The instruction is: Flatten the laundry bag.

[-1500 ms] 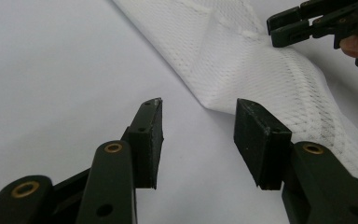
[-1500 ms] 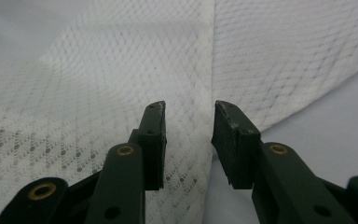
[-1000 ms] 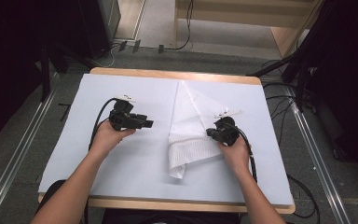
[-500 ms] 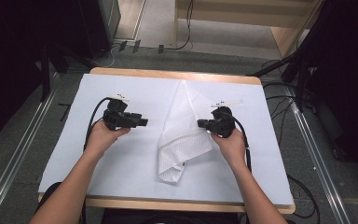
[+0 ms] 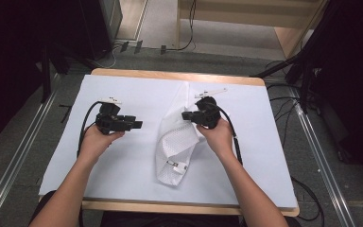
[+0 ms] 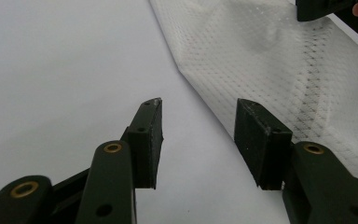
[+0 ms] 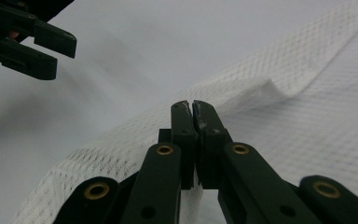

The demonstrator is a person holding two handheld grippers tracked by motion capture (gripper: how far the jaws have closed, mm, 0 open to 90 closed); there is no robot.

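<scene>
A white mesh cloth (image 5: 177,146) lies crumpled on the white table cover (image 5: 123,94), with a small label (image 5: 175,165) near its lower end. My right gripper (image 5: 184,115) is shut on an edge of the cloth and holds it up above the middle of the table. In the right gripper view the jaws (image 7: 192,109) press together with the mesh cloth (image 7: 307,107) draped under them. To the left, apart from the cloth, my left gripper (image 5: 139,125) hovers open and points right. Nothing lies between its fingers (image 6: 198,126); the cloth's edge (image 6: 270,60) runs just ahead.
The wooden table edge (image 5: 179,74) shows at the back. Metal rails (image 5: 14,161) run along the floor on both sides. Cables (image 5: 283,101) lie on the floor to the right, and dark equipment stands at the back left.
My right gripper has risen and moved left, pulling the cloth's edge over itself toward the middle. The left gripper has drifted slightly left, still open.
</scene>
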